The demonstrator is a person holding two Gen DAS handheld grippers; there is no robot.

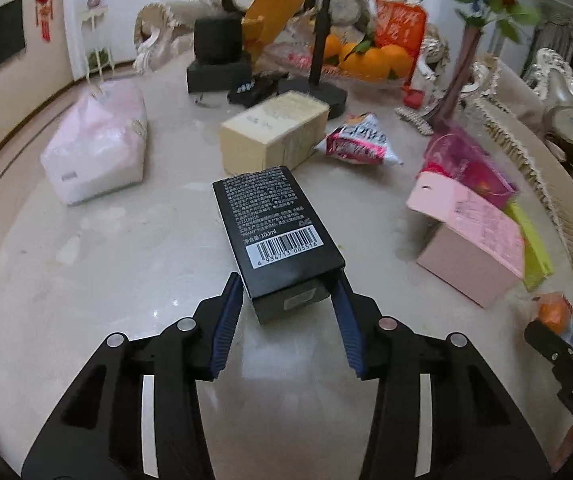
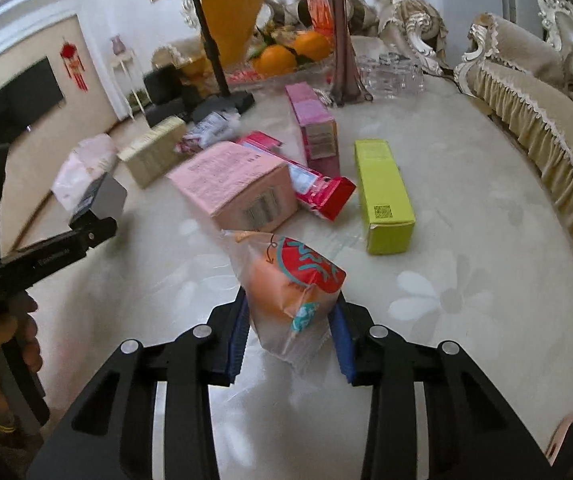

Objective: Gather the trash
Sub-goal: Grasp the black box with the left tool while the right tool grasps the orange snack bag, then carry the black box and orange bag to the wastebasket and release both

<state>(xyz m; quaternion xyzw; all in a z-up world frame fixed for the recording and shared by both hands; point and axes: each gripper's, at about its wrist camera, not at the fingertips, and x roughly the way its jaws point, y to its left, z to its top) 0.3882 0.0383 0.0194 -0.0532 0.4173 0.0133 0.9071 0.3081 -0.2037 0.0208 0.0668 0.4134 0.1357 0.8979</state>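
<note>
Hand-held gripper (image 2: 289, 320) around snack packet (image 2: 290, 292)

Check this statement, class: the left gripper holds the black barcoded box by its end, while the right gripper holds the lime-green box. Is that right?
Not quite. The right gripper holds a clear snack packet with orange and red print, as the right wrist view shows; the lime-green box lies untouched on the table. The left gripper does hold the black box by its end.

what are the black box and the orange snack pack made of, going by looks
Black box: probably printed cardboard with a slight sheen; crisp folded edges, a white barcode label.
Orange snack pack: thin plastic film, partly clear and frosted; it crinkles, and the orange content shows through.
</note>
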